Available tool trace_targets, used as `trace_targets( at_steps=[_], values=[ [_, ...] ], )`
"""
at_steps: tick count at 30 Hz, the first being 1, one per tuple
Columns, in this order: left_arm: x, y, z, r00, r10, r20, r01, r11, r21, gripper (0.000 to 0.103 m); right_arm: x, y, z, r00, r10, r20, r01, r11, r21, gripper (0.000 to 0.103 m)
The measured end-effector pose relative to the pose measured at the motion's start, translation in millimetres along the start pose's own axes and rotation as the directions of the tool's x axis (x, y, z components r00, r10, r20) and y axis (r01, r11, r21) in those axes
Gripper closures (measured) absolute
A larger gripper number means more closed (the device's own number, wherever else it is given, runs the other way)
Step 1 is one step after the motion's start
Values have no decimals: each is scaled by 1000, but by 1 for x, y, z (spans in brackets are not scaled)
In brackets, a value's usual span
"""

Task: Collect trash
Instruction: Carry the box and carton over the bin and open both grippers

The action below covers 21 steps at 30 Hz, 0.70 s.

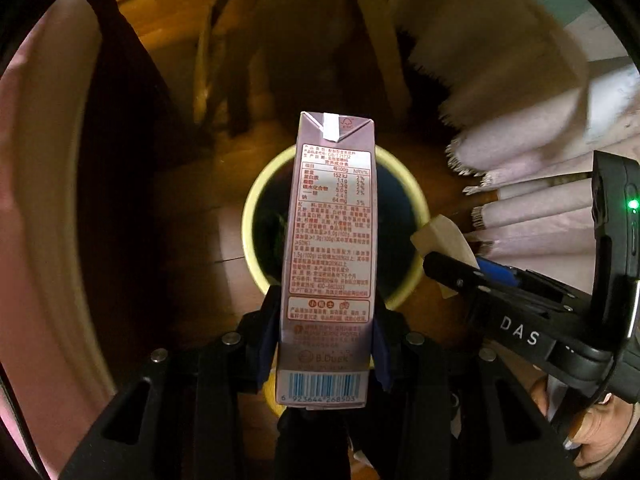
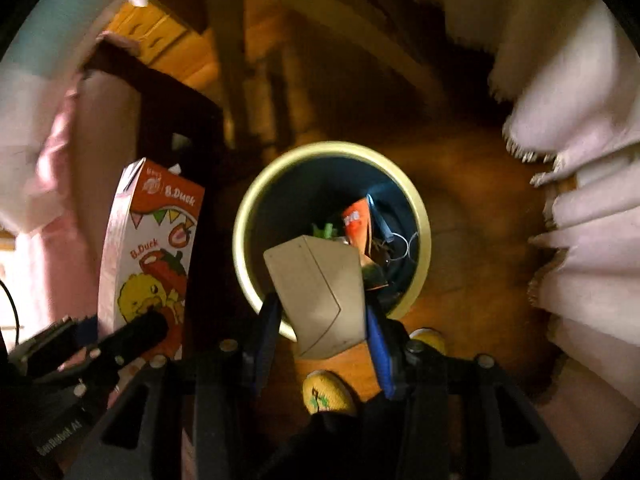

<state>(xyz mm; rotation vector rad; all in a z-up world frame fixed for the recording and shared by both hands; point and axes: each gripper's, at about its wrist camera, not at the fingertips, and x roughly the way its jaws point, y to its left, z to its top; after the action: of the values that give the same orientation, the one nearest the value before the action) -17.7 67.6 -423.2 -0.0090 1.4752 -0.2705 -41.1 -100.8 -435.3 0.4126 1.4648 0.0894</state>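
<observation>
A tall pinkish B.Duck drink carton (image 1: 330, 240) stands upright between the pads of my left gripper (image 1: 326, 300), which is shut on its lower part. Beneath it is a round yellow-rimmed bin (image 1: 250, 216). My right gripper (image 2: 322, 306) is shut on a folded beige cardboard piece (image 2: 320, 296), held over the near rim of the same bin (image 2: 240, 232). Inside lie an orange packet (image 2: 356, 220) and other scraps. The carton (image 2: 148, 248) also shows at the left of the right wrist view. The cardboard piece (image 1: 444, 236) shows at the right of the left wrist view.
The bin stands on a dark wooden floor (image 2: 472, 208). Pale fringed cloth (image 2: 592, 220) hangs close on the right, pink cloth (image 1: 36, 200) on the left. Chair legs (image 1: 236, 80) rise beyond the bin. Yellow slippers (image 2: 328, 394) and a hand (image 1: 592, 432) are near.
</observation>
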Motion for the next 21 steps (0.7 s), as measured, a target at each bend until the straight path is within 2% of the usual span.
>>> trace_targets(
  at_steps=[3,4,5,8,9,13,21],
  values=[
    [31,5,5,1000,0,5,0,1000,-13,62,35,-13,5,1000,-13,-7,14,1000,24,60],
    [36,6,4,1000,-3,9,3,1000,-20,58,44,-17,7,1000,-25,-11,26,999,33,61],
    [42,8,5,1000,-12,8,13,999,-30,44,50,-19,9,999,-35,-11,35,999,39,60],
    [53,13,14,1000,-18,17,19,999,-48,16,64,-24,14,999,-51,10,50,998,32,57],
    [55,13,15,1000,-13,18,14,999,-53,14,66,-24,16,999,-50,18,50,998,24,50],
    [58,22,22,999,21,36,-18,997,-71,14,64,-23,18,998,-38,41,37,999,15,49],
    [-6,24,17,990,66,128,-54,994,-93,14,23,-7,11,997,-22,77,22,1000,6,49]
  ],
)
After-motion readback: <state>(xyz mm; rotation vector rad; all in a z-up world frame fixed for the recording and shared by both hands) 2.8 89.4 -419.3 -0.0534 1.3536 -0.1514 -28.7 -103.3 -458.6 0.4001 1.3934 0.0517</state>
